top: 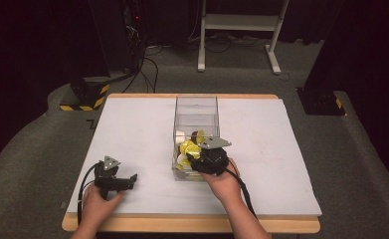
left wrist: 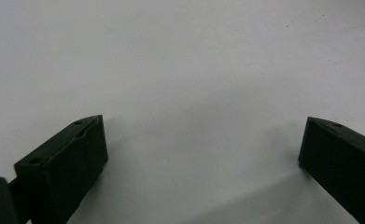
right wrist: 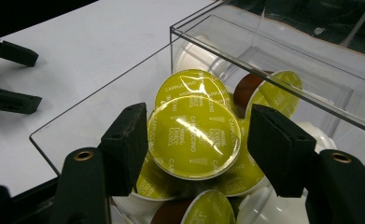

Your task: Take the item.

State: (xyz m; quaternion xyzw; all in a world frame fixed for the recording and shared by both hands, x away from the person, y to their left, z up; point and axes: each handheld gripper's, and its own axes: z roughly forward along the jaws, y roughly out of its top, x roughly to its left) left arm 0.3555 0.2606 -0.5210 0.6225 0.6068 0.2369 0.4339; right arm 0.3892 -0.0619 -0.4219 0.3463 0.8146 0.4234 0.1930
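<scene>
A clear plastic box (top: 196, 105) stands mid-table with several coffee capsules (top: 188, 149) piled at its near end, most with yellow-green foil lids. My right gripper (top: 193, 160) reaches into that end. In the right gripper view its jaws (right wrist: 196, 140) are shut on one yellow-lidded capsule (right wrist: 192, 123), lid facing the camera, held just above the pile. My left gripper (top: 131, 180) rests on the white table surface at the front left. Its jaws (left wrist: 201, 140) stand open with nothing between them. The left gripper (right wrist: 13, 77) also appears far off in the right gripper view.
The white tabletop (top: 132, 129) has a wooden front edge (top: 192, 224). The box's thin clear walls (right wrist: 273, 44) rise around the capsules, and its far half holds none. White and brown capsules (right wrist: 245, 88) lie among the yellow ones. Dark floor, cables and a white stand (top: 242, 22) lie beyond.
</scene>
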